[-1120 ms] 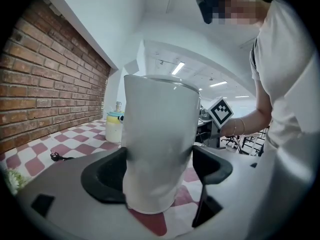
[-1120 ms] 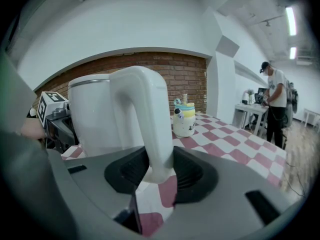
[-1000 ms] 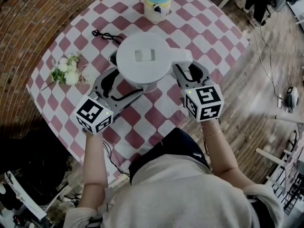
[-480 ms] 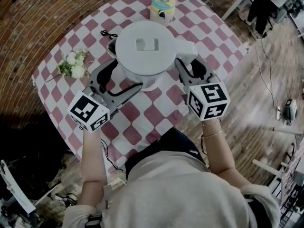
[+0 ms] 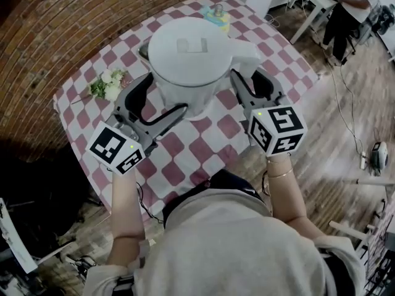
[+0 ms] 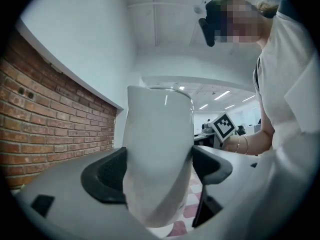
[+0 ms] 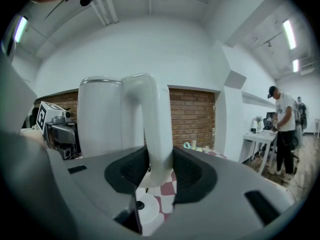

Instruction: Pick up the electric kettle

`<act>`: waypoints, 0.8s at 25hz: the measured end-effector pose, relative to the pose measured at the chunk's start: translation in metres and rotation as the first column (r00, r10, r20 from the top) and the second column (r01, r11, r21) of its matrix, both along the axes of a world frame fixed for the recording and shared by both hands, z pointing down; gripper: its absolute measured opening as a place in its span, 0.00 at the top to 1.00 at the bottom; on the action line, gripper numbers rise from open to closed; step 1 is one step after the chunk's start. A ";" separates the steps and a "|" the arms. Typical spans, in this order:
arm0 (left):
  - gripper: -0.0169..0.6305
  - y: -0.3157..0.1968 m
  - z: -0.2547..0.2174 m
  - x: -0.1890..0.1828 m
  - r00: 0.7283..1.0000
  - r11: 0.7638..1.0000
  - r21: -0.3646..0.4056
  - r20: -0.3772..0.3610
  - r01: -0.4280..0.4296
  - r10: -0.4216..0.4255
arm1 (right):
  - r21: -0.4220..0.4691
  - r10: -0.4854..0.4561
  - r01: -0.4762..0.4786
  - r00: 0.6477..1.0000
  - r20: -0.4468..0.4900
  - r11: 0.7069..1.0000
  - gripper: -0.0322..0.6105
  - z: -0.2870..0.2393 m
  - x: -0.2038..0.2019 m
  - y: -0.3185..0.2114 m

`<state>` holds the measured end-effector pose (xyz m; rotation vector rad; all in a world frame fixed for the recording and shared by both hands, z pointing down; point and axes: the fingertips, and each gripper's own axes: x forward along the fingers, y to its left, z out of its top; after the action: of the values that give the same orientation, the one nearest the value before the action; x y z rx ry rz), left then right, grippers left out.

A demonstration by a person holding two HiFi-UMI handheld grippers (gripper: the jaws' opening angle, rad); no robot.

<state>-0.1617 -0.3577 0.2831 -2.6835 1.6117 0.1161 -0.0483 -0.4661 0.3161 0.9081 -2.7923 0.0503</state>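
The white electric kettle (image 5: 188,54) hangs in the air above the checked table (image 5: 203,140), its lid facing the head view. My left gripper (image 5: 154,100) is shut on the kettle's body (image 6: 160,159), with a black pad (image 6: 107,176) pressed against each side. My right gripper (image 5: 247,85) is shut on the curved white handle (image 7: 152,129), which runs down between its jaws. Beside the handle stands the kettle body (image 7: 100,119). The round white kettle base (image 7: 150,211) lies on the table below, apart from the kettle.
A small bunch of white flowers (image 5: 108,85) lies on the table's left part. A yellow and teal jar (image 5: 216,14) stands at the far edge. A person (image 5: 345,11) stands by white desks at the back right. A brick wall (image 7: 192,116) runs behind the table.
Both grippers have risen with the kettle between them. It now looks larger and nearer in the head view, covering more of the table and the jar behind it.
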 end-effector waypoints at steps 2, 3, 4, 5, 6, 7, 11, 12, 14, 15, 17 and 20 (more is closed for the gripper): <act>0.34 0.006 -0.006 0.002 1.000 1.000 0.011 0.001 0.015 -0.015 | 0.018 -0.013 0.013 1.000 0.002 1.000 0.71 -0.008 0.000 0.004; 0.34 0.009 -0.008 0.003 1.000 1.000 0.015 -0.004 0.022 -0.022 | 0.025 -0.019 0.019 1.000 0.002 1.000 0.71 -0.012 0.000 0.006; 0.34 0.012 -0.010 0.004 0.999 0.999 0.019 -0.011 0.030 -0.030 | 0.032 -0.023 0.023 1.000 0.002 0.999 0.71 -0.014 0.001 0.009; 0.34 0.015 -0.011 0.004 0.999 0.999 0.022 -0.019 0.039 -0.039 | 0.039 -0.028 0.028 1.000 0.002 0.999 0.71 -0.017 0.000 0.011; 0.34 0.018 -0.013 0.004 0.999 0.999 0.026 -0.026 0.047 -0.047 | 0.046 -0.033 0.033 0.999 0.002 0.998 0.71 -0.019 0.000 0.012; 0.34 0.021 -0.013 0.005 0.998 0.998 0.029 -0.032 0.055 -0.054 | 0.052 -0.038 0.038 0.999 0.001 0.998 0.71 -0.021 0.000 0.014; 0.34 0.032 -0.012 0.009 0.997 0.997 0.019 -0.033 0.076 -0.076 | 0.067 -0.053 0.054 0.999 -0.010 0.996 0.72 -0.022 0.002 0.024; 0.34 0.035 -0.010 0.010 0.996 0.997 0.015 -0.031 0.082 -0.082 | 0.066 -0.058 0.059 0.998 -0.012 0.996 0.72 -0.020 0.002 0.026; 0.34 0.040 -0.007 0.012 0.995 0.996 0.008 -0.038 0.092 -0.092 | 0.056 -0.069 0.069 0.998 -0.014 0.996 0.72 -0.016 0.003 0.030; 0.34 0.042 -0.006 0.013 0.994 0.995 0.006 -0.045 0.096 -0.096 | 0.050 -0.073 0.073 0.997 -0.015 0.996 0.72 -0.014 0.004 0.032; 0.34 0.046 -0.003 0.014 0.993 0.995 0.006 -0.061 0.103 -0.102 | 0.036 -0.079 0.080 0.997 -0.016 0.996 0.72 -0.011 0.005 0.036; 0.34 0.051 0.002 0.017 0.992 0.994 -0.001 -0.070 0.107 -0.107 | 0.024 -0.089 0.089 0.996 -0.025 0.996 0.72 -0.005 0.007 0.042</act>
<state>-0.1451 -0.3062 0.2849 -2.6122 1.7693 0.2139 -0.0408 -0.4246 0.3109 0.7833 -2.8132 -0.0095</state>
